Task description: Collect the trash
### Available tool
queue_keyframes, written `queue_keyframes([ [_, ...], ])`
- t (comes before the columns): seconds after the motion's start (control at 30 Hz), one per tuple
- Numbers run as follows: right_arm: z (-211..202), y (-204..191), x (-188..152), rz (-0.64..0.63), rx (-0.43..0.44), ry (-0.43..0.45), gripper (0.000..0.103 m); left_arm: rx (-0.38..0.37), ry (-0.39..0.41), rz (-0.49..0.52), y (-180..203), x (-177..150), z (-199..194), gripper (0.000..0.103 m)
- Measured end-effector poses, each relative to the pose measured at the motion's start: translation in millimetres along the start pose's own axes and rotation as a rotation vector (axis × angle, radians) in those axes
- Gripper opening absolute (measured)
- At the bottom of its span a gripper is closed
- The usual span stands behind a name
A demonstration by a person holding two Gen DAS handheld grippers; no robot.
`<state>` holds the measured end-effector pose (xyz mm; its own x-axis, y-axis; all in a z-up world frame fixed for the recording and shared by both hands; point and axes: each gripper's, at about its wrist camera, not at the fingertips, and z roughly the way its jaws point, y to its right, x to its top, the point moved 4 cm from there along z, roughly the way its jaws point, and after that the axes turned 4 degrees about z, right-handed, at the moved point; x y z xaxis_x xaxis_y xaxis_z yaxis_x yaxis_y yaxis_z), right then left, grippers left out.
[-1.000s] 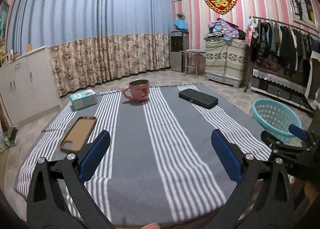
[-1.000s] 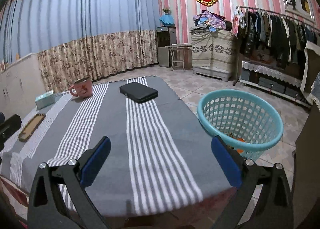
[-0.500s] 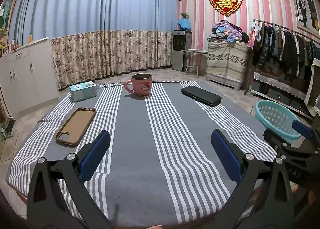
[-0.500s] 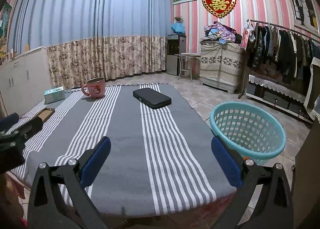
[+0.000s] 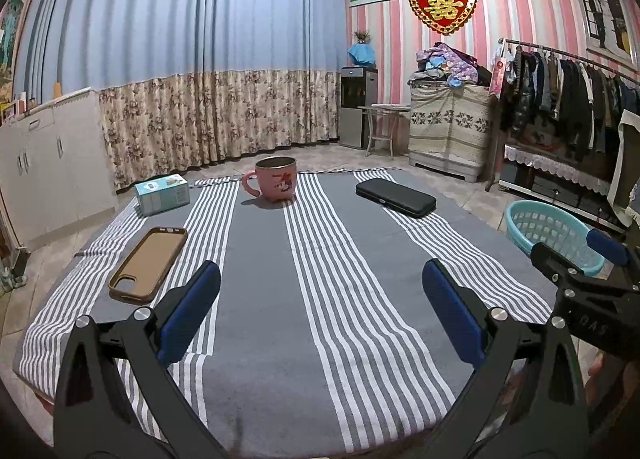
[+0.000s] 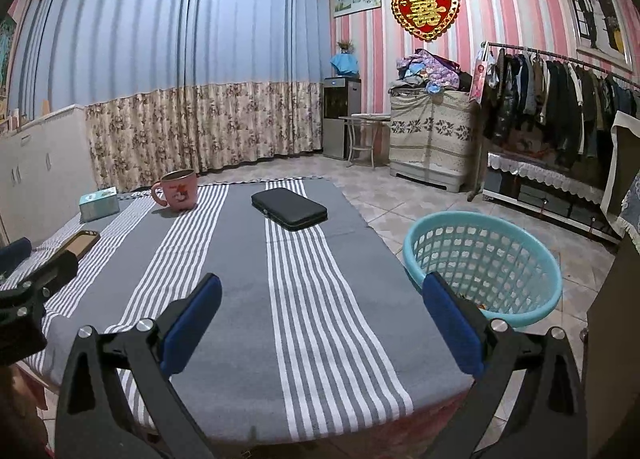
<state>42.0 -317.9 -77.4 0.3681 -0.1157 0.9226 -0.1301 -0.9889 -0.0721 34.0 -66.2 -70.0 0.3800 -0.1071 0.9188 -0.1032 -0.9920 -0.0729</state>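
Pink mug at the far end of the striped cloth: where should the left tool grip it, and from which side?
Grip the pink mug by its rim and wall on the right side, coming from above with the left tool open. It stands upright with an open top, and its handle sticks out to the left, so the right wall is bare.

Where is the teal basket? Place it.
The teal basket stands on the tiled floor off the table's right edge, near the right gripper.
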Motion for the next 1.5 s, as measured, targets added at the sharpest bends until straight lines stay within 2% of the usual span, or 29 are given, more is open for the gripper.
queue_keyframes([
  [1.5,-1.5,-1.6,0.4,0.003,0.008,0.002,0.098,0.007,0.011,-0.005,-9.5,6.3,-5.6,0.098],
])
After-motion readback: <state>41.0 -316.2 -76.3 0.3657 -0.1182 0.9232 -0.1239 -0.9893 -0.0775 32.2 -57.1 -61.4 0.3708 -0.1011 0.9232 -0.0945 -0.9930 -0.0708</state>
